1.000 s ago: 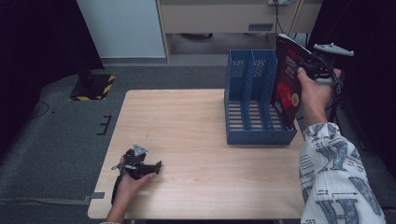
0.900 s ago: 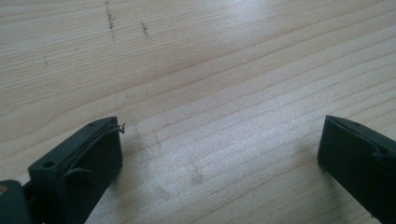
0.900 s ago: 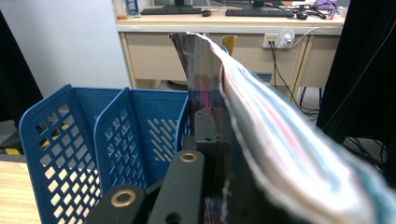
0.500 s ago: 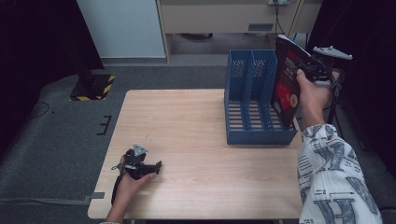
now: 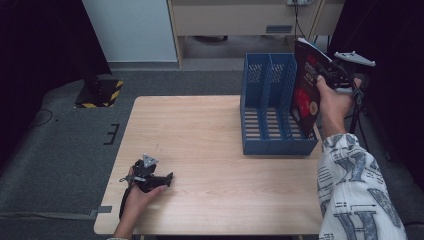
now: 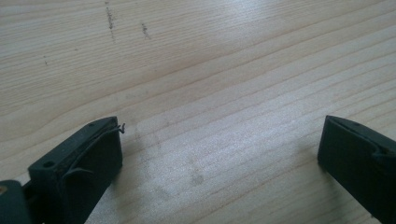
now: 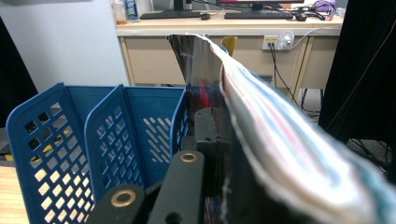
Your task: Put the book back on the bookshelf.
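Blue file rack [image 5: 272, 107], magazine [image 5: 306, 87] held upright at its right end.
Right claw [image 5: 325, 75] pinches the magazine; left claw [image 5: 167, 177] rests spread on the counter [image 5: 210, 130].

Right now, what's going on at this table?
A person's right gripper is shut on a dark red magazine, holding it upright at the right end of a blue file rack, its lower edge low in the end slot. The left gripper rests open on the wooden table, holding nothing.
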